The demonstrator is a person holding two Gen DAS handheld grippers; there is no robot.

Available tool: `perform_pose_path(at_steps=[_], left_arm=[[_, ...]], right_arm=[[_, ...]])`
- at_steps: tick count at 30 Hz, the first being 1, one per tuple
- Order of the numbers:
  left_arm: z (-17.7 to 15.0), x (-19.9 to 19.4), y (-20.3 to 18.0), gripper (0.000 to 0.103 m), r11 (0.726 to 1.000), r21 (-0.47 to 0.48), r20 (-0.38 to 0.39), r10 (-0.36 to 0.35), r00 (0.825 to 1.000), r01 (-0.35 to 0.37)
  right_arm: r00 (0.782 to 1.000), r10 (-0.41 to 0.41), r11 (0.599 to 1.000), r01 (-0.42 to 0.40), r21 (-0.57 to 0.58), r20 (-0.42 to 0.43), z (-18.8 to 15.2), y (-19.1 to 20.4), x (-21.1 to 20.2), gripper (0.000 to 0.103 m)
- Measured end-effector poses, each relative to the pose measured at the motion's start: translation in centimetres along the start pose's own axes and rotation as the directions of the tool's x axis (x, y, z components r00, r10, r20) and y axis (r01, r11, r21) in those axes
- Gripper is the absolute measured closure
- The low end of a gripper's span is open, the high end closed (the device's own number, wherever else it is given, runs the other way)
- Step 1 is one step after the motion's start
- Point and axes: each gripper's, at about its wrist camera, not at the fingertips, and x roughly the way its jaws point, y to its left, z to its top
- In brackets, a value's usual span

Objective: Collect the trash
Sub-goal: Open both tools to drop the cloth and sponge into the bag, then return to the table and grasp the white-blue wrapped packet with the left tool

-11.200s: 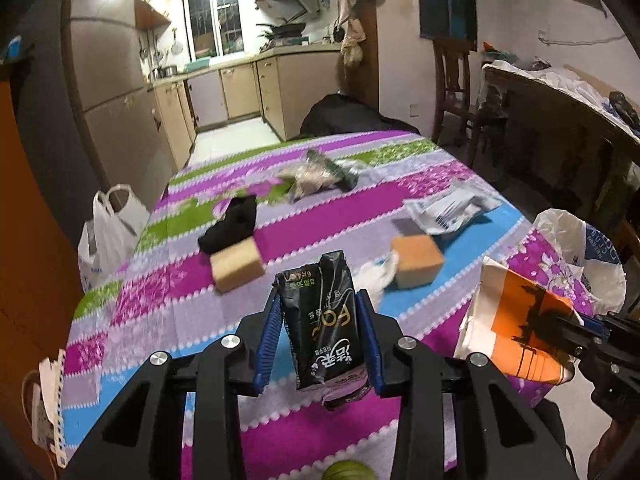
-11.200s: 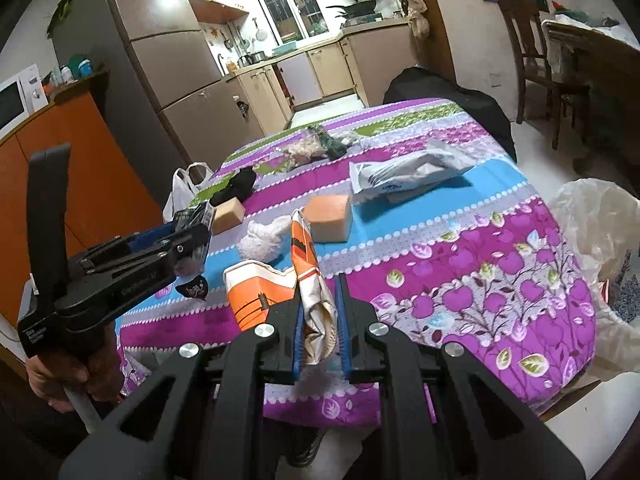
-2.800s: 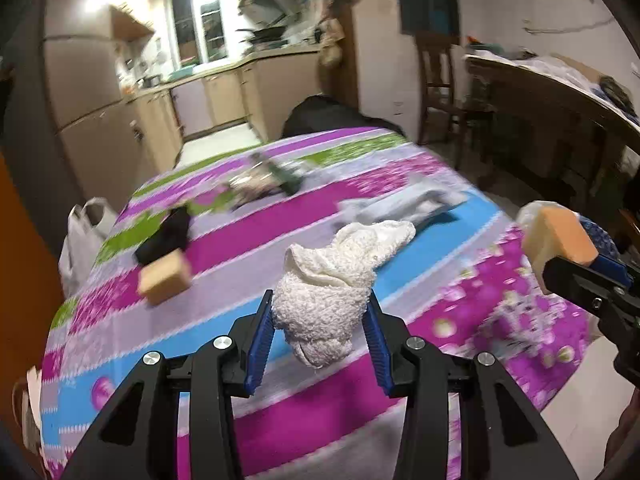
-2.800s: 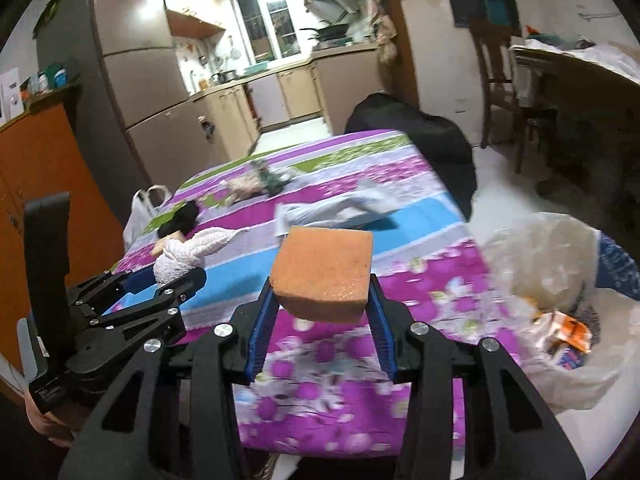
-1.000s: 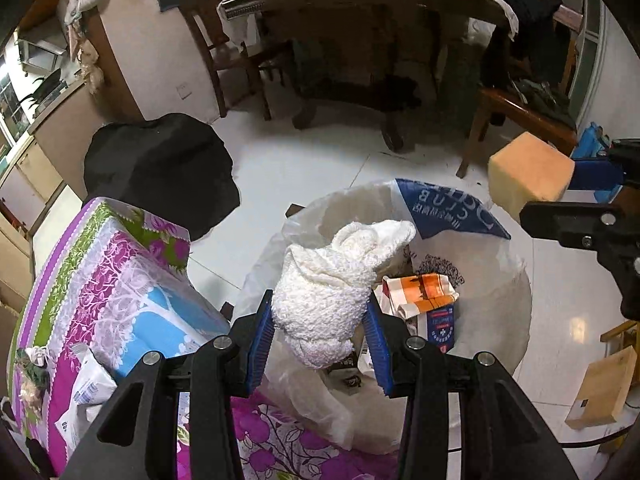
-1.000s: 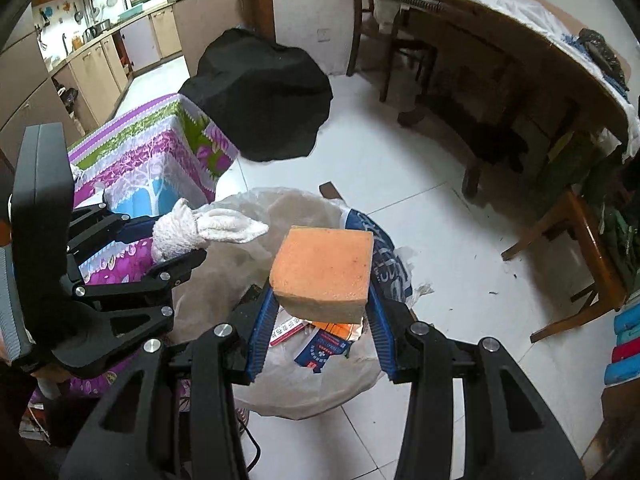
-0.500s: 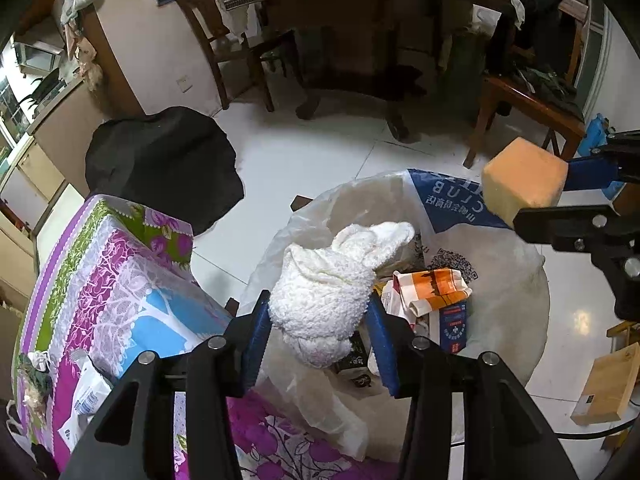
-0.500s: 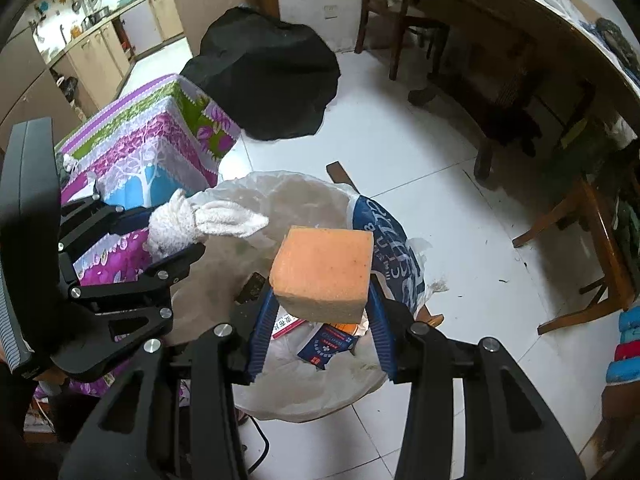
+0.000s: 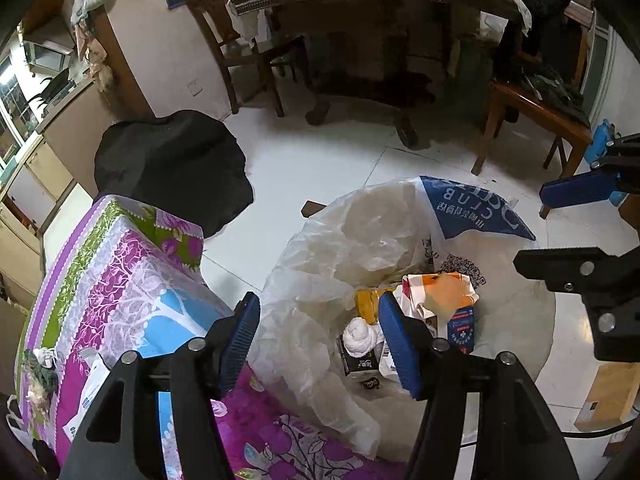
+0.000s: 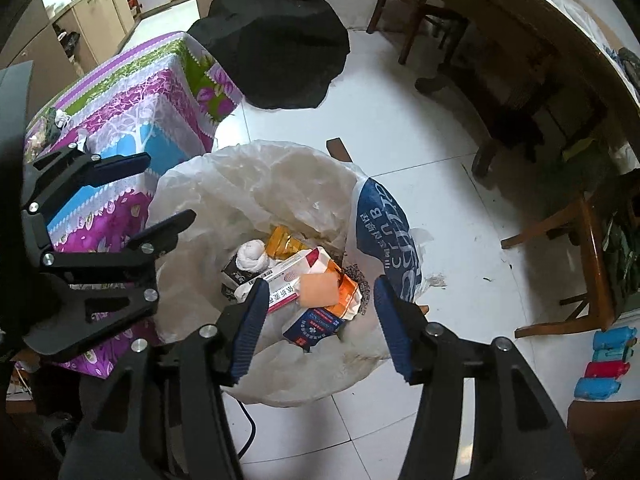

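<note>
Both grippers hang open and empty above a bin lined with a white plastic bag [image 9: 340, 240] [image 10: 248, 184] on the floor beside the table. The left gripper [image 9: 320, 320] also shows in the right wrist view [image 10: 160, 188]. The right gripper [image 10: 318, 308] also shows at the right edge of the left wrist view [image 9: 560, 228]. Inside the bag lie the white cloth wad [image 9: 360, 336] [image 10: 252, 256], the orange sponge [image 10: 320, 290] [image 9: 446, 300], a black carton [image 10: 232, 274], orange wrappers and printed packets.
The table with the purple, blue and green cloth [image 9: 120, 280] [image 10: 132, 92] stands left of the bin, with several scraps at its far end [image 9: 40, 368]. A black covered object [image 10: 276, 36], wooden chairs [image 10: 580, 260] and a large wooden table [image 9: 380, 20] surround the white tiled floor.
Both grippers opened. The cloth wad dropped from the left gripper and the sponge from the right gripper into the bag.
</note>
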Motion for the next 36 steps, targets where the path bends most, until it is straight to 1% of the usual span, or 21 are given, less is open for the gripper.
perform_pose_path(at_steps=[4,8,14,17,19,21,22,25,28,31,33,35,36], left_arm=[[-0.2,-0.3,-0.2,0.041,1.0,-0.001,0.006,0.001,1.0,-0.001],[-0.5,-0.5,-0.1,0.041,1.0,-0.009,0.006,0.007,1.0,-0.007],[-1.6,-1.6,0.5,0.041,0.999,-0.036,0.019,0.018,1.0,-0.018],[-2.8,-2.4,1.1,0.04,0.998,-0.047,0.036,0.041,0.999,-0.039],[-3.8,-2.9,1.8,0.04,0.996,-0.066,0.042,0.069,0.997,-0.066],[-4.8,-3.6,2.8,0.04,0.992,-0.087,0.055,0.094,0.994,-0.089],[-5.4,-4.0,3.4,0.04,0.99,-0.097,0.061,0.105,0.993,-0.099],[-7.2,-5.4,5.4,0.039,0.986,-0.122,0.079,0.122,0.989,-0.112],[-9.1,-7.2,8.1,0.036,0.981,-0.146,0.098,0.139,0.985,-0.124],[-10.9,-9.1,11.4,0.032,0.982,-0.155,0.114,0.128,0.985,-0.11],[-11.9,-9.8,13.4,0.029,0.983,-0.152,0.119,0.118,0.986,-0.1],[-13.0,-10.2,15.8,0.024,0.988,-0.122,0.124,0.109,0.986,-0.094],[-13.4,-10.1,16.5,0.023,0.99,-0.11,0.122,0.101,0.987,-0.088]], right_arm=[[1.0,-0.008,1.0,0.008,-0.002,0.003,-0.1,0.1,-0.1,0.051],[1.0,0.003,1.0,-0.003,0.004,0.015,-0.2,0.2,-0.4,0.051],[0.999,0.0,1.0,-0.001,0.009,0.036,-0.5,0.6,-0.3,0.051],[0.997,0.036,0.999,-0.038,0.025,0.067,-0.9,1.0,-0.3,0.051],[0.992,0.058,0.998,-0.062,0.031,0.113,-1.3,1.5,-0.4,0.051],[0.984,0.07,0.996,-0.078,0.048,0.162,-1.8,2.0,-0.7,0.051],[0.979,0.088,0.994,-0.099,0.052,0.182,-2.2,2.4,-0.7,0.051],[0.969,0.117,0.99,-0.132,0.057,0.217,-3.1,3.9,-0.5,0.051],[0.957,0.161,0.982,-0.18,0.058,0.24,-4.0,5.6,-0.3,0.051],[0.939,0.224,0.967,-0.248,0.062,0.261,-5.3,7.4,-0.3,0.049],[0.93,0.249,0.96,-0.274,0.058,0.269,-6.2,8.4,-0.2,0.045],[0.924,0.271,0.954,-0.296,0.056,0.27,-7.0,9.2,-0.2,0.044],[0.92,0.285,0.949,-0.31,0.058,0.269,-7.3,9.6,-0.1,0.043]])
